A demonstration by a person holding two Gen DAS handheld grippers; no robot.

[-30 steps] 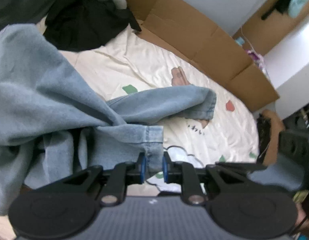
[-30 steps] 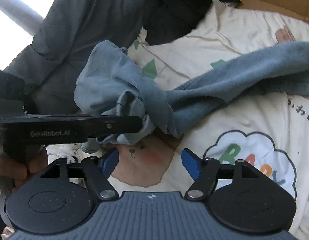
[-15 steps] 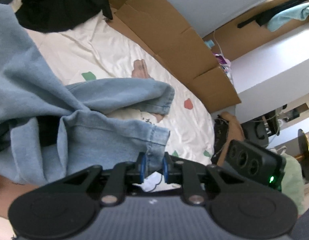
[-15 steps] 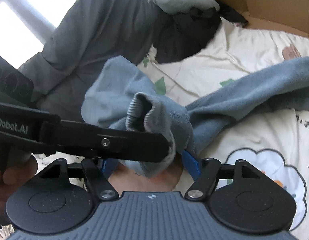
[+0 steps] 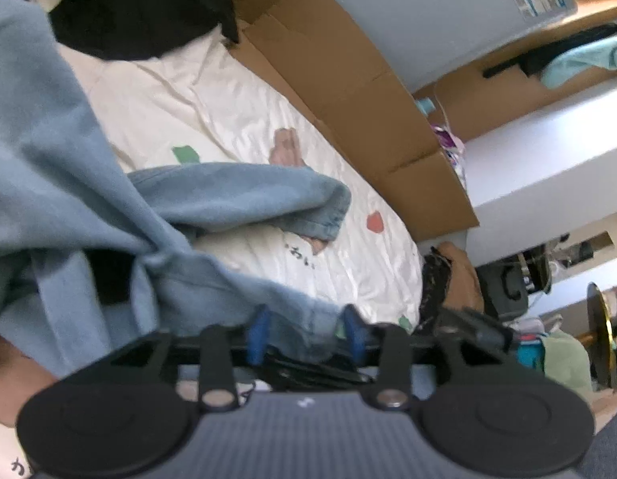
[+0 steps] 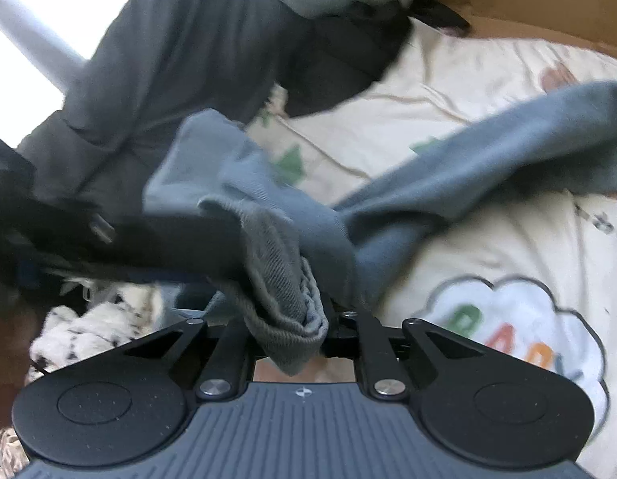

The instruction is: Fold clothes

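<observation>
Two grippers overlapped: my right gripper [image 6: 308, 319] was closing on the blue garment's cuff [image 6: 292, 303] while my left gripper [image 5: 306, 329] opened around its hem [image 5: 300, 315]; at 6 o'clock, slippage looked likely

The pale blue sweatshirt [image 5: 60, 167] is soft, matt fleece cloth – its cuff [image 6: 284, 299] a coarser ribbed knit. The cream printed bedsheet [image 5: 236, 119] looks smooth, faintly glossy and creased. The brown cardboard panels [image 5: 348, 92] are dull, flat paper board. The dark grey garment [image 6: 180, 52] is matt woven cloth. Both grippers' black bodies look like matt plastic – ridged in the middle, with shiny metal screws.
</observation>
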